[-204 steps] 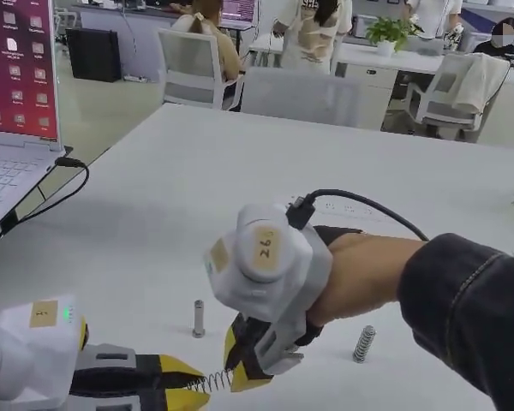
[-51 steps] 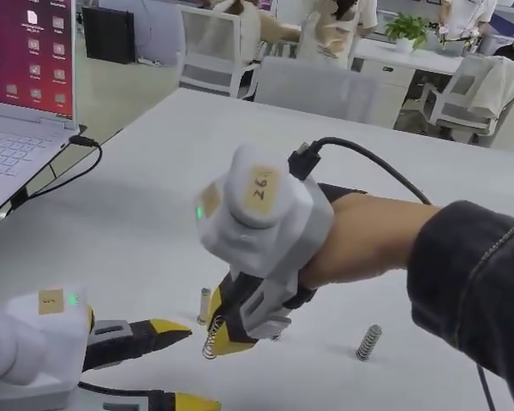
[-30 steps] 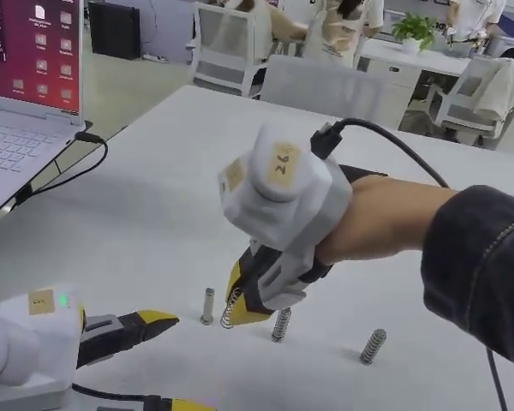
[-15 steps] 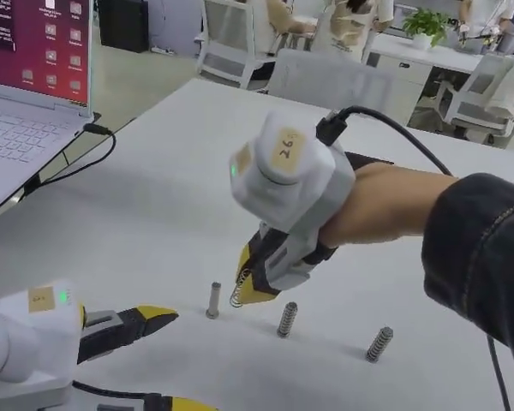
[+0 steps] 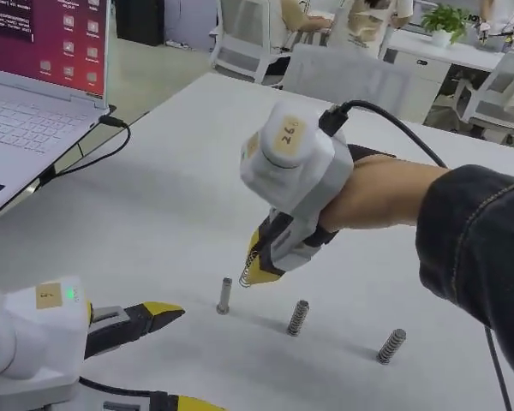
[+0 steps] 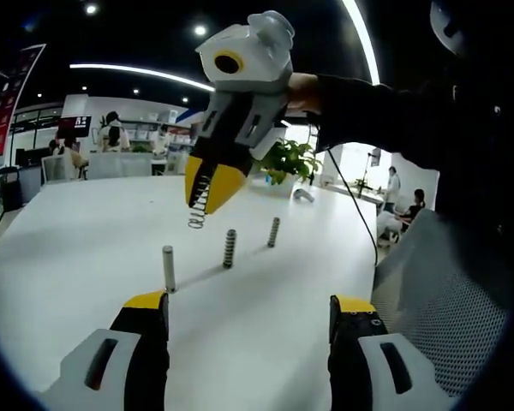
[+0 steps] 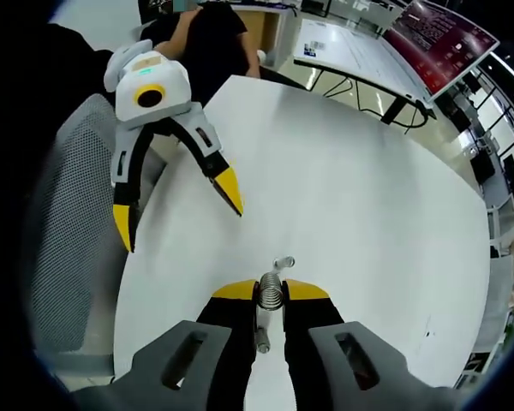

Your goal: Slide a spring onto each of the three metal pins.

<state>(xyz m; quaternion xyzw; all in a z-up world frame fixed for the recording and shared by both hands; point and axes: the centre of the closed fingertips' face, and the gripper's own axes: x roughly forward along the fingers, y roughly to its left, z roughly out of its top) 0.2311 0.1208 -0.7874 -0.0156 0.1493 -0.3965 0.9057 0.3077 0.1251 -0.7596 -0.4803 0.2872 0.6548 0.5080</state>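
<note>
A bare metal pin (image 5: 224, 295) stands upright on the white table (image 5: 154, 205). My right gripper (image 5: 255, 274) hovers just above and to the right of it, shut on a small spring (image 5: 248, 267) that hangs tilted from its yellow tips. Two more springs (image 5: 298, 317) (image 5: 391, 345) stand upright to the right. In the right gripper view the spring (image 7: 271, 291) sits between the shut jaws with the pin top (image 7: 283, 262) just ahead. My left gripper (image 5: 180, 358) waits open at the lower left, with the pin (image 6: 168, 268) and the held spring (image 6: 197, 201) ahead of it.
An open laptop (image 5: 34, 103) sits at the table's left edge with a black cable (image 5: 103, 145) trailing from it. The right gripper's cable (image 5: 385, 116) arcs over the hand. Office chairs (image 5: 351, 77) and people are beyond the far edge.
The left gripper has let go of the spring's end and opened. The right gripper has carried the spring up and away from it, to just beside the top of the bare pin.
</note>
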